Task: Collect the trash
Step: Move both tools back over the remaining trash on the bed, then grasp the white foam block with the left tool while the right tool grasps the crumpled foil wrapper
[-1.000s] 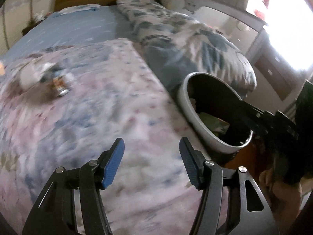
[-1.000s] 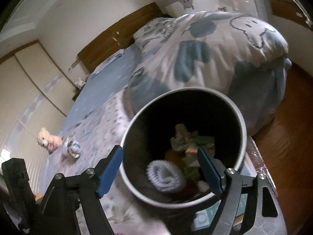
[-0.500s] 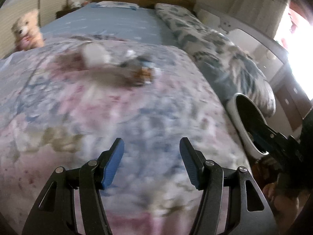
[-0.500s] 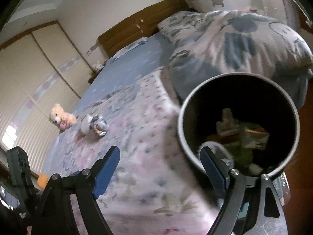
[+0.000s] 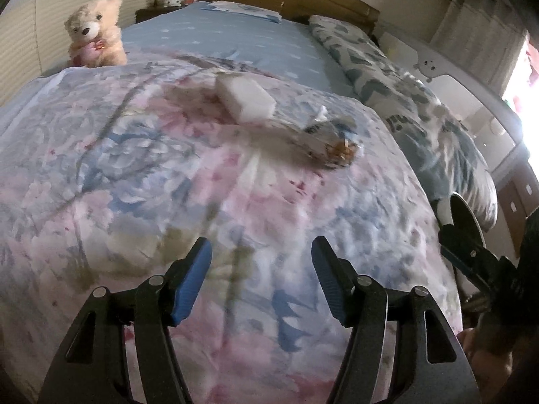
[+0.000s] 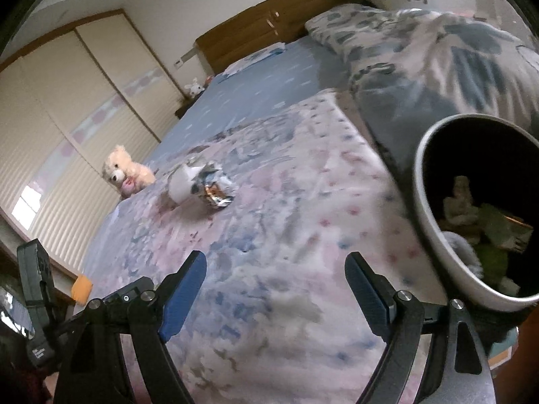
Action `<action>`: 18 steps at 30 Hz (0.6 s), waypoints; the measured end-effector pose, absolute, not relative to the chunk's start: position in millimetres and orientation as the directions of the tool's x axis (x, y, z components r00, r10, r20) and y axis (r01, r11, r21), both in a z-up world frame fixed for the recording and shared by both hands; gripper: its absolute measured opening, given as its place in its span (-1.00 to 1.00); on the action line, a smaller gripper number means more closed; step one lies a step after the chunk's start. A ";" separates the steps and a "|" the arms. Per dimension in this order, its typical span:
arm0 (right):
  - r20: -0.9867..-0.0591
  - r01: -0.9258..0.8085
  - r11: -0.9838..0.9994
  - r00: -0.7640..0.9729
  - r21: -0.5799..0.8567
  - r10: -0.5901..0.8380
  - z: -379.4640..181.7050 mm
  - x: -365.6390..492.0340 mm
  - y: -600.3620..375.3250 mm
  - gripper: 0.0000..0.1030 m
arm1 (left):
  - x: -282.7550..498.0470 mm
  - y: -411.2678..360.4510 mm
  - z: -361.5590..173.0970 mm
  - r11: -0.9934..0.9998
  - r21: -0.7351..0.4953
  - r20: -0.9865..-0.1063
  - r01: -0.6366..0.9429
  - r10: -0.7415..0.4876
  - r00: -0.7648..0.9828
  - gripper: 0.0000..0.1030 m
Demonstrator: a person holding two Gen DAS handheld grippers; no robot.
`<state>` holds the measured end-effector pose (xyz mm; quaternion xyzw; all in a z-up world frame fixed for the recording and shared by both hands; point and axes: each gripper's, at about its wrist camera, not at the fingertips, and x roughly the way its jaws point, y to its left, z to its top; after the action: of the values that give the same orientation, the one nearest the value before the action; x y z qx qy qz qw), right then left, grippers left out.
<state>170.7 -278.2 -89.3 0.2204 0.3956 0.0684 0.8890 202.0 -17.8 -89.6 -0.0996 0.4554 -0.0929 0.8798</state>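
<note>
Your left hand-held gripper [image 5: 261,281] is opening, empty, aimed at the wrapper [image 5: 337,143] (trash on the bed [image 5: 101,168]); your right hand-held gripper [image 6: 274,289] gapes empty beside the bin [image 6: 426,215].

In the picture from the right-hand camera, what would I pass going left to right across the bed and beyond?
Teddy bear → white packet → crinkled snack wrapper → trash bin with rubbish already inside, at the bed's edge.
</note>
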 end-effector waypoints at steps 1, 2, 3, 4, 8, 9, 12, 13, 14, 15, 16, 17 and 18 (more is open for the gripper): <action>-0.674 0.045 0.894 0.674 0.447 0.303 -90.6 175.2 -273.6 0.67 | 204.1 -16.3 -89.8 0.963 -0.259 -0.784 0.070 -0.252 0.568 0.23; -0.675 0.039 0.893 0.670 0.448 0.309 -92.0 178.6 -269.8 0.67 | 207.3 -14.5 -90.3 0.964 -0.257 -0.785 0.066 -0.248 0.568 0.24; -0.676 0.036 0.893 0.667 0.449 0.313 -92.7 181.0 -267.2 0.67 | 211.7 -12.5 -91.0 0.965 -0.254 -0.787 0.060 -0.242 0.568 0.24; -0.677 0.029 0.893 0.664 0.449 0.318 -93.6 184.5 -264.0 0.67 | 214.0 -12.0 -91.1 0.966 -0.252 -0.787 0.058 -0.240 0.568 0.25; -0.677 0.000 0.895 0.653 0.446 0.338 -95.8 200.6 -251.8 0.66 | 232.7 -8.6 -92.0 0.969 -0.241 -0.790 0.049 -0.225 0.570 0.25; -0.678 -0.006 0.895 0.651 0.446 0.342 -96.4 204.0 -249.6 0.66 | 236.9 -8.3 -91.9 0.970 -0.239 -0.790 0.047 -0.223 0.571 0.25; -0.682 -0.021 0.895 0.639 0.447 0.355 -98.3 218.9 -242.6 0.66 | 253.6 -8.3 -92.5 0.972 -0.230 -0.791 0.044 -0.213 0.574 0.30; -0.683 -0.022 0.894 0.636 0.448 0.358 -98.8 222.4 -240.9 0.66 | 259.1 -9.1 -93.0 0.973 -0.228 -0.791 0.045 -0.212 0.574 0.32; -0.685 -0.023 0.892 0.632 0.452 0.363 -100.0 228.2 -238.9 0.66 | 265.3 -10.0 -93.2 0.973 -0.225 -0.791 0.047 -0.211 0.575 0.32; -0.686 -0.023 0.891 0.629 0.454 0.366 -101.0 232.0 -238.0 0.66 | 272.5 -11.3 -93.4 0.974 -0.220 -0.790 0.048 -0.207 0.577 0.32; -0.686 -0.024 0.888 0.625 0.459 0.371 -102.1 238.0 -237.0 0.66 | 278.5 -12.4 -93.4 0.975 -0.215 -0.791 0.049 -0.203 0.577 0.33; -0.685 -0.027 0.885 0.623 0.464 0.378 -102.7 242.7 -236.0 0.66 | 284.8 -13.4 -93.9 0.976 -0.210 -0.791 0.051 -0.200 0.578 0.33; -0.682 -0.031 0.883 0.622 0.468 0.383 -102.9 245.4 -235.3 0.66 | 293.2 -14.2 -94.5 0.977 -0.206 -0.791 0.051 -0.197 0.580 0.33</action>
<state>245.4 -235.3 -102.9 0.2107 0.4181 0.1183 0.8757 293.2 -14.2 -94.5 -0.0804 0.4529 -0.0700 0.8852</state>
